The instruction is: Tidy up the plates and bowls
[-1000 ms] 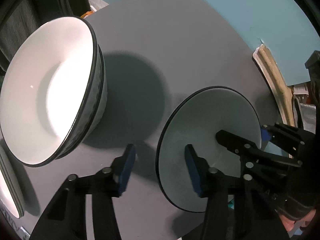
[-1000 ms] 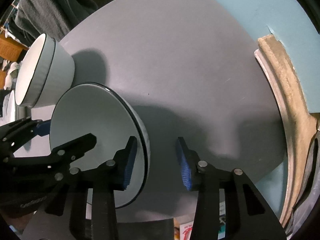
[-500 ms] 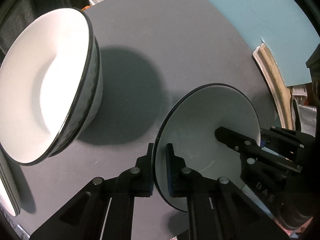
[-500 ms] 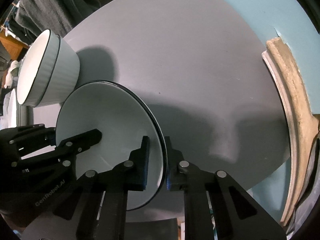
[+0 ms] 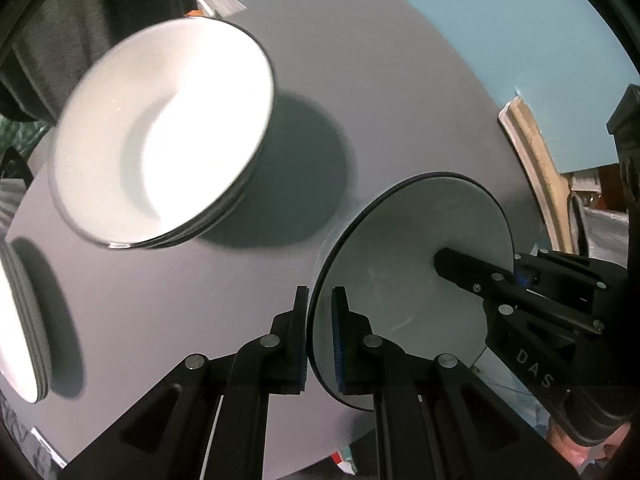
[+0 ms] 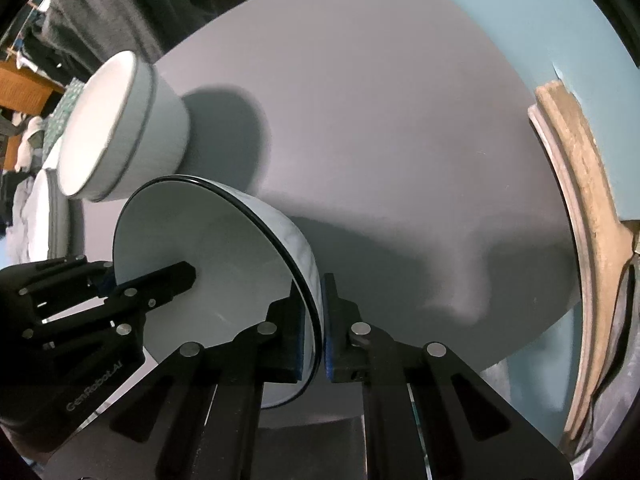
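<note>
A white bowl with a black rim [image 5: 404, 264] is held between both grippers above the grey round table [image 5: 380, 80]. My left gripper [image 5: 320, 336] is shut on its left rim. My right gripper [image 6: 318, 320] is shut on the opposite rim; the bowl shows there too [image 6: 208, 264]. Each gripper appears in the other's view across the bowl. A stack of two like bowls [image 5: 160, 128] stands on the table to the left, also in the right wrist view [image 6: 120, 128]. A stack of plates [image 5: 20, 336] sits at the far left edge.
The table [image 6: 400, 120] has bare surface behind and right of the held bowl. A blue wall [image 6: 540, 20] lies beyond it. A tan curved frame [image 6: 576, 216] runs along the right side. Dark clothing [image 6: 120, 8] and clutter lie beyond the bowl stack.
Both grippers closed on the bowl's rim from open a second ago. Since then the bowl has lifted and the stacked bowls appear farther off and blurred by motion.
</note>
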Tool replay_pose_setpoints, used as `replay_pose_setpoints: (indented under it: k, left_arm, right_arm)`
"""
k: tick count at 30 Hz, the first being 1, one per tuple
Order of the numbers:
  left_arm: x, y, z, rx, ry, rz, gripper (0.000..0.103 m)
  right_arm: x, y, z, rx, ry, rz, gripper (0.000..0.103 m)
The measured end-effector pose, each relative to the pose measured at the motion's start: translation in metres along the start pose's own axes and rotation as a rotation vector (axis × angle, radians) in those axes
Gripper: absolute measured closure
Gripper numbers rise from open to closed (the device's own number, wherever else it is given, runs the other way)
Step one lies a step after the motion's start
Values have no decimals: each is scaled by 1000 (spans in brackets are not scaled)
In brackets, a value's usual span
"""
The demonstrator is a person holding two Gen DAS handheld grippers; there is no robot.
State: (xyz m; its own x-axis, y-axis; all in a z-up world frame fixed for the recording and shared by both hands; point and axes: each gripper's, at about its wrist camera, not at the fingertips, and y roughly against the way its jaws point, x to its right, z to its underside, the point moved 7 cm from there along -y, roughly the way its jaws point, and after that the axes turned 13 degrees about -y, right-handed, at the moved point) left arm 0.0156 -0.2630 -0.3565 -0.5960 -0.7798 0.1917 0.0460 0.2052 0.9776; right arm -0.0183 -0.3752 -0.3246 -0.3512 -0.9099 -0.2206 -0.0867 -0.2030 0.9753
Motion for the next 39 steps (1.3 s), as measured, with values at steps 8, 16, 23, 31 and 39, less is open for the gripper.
replay_pose_setpoints:
  k: [8,16,23,31,39]
  left_arm:
    - [-5,39,4,48,22,-20,93]
    - [-32,71,-9,107,74,-40,93]
    - [-68,97,-15,137,113,-74,93]
    - [-113,98,-35,130,169,-104,93]
    - [-134,79,-43,79,200,-106,93]
  right_arm:
    - [-28,32,-11,17,49,-8,96]
    - [-47,61,-14,53,110,-21,96]
    - [-87,63,-36,64,191,-26,96]
    - [-124,45,-59,27,260,-37,96]
    - [-132,29,-74,-30,285,-12,95]
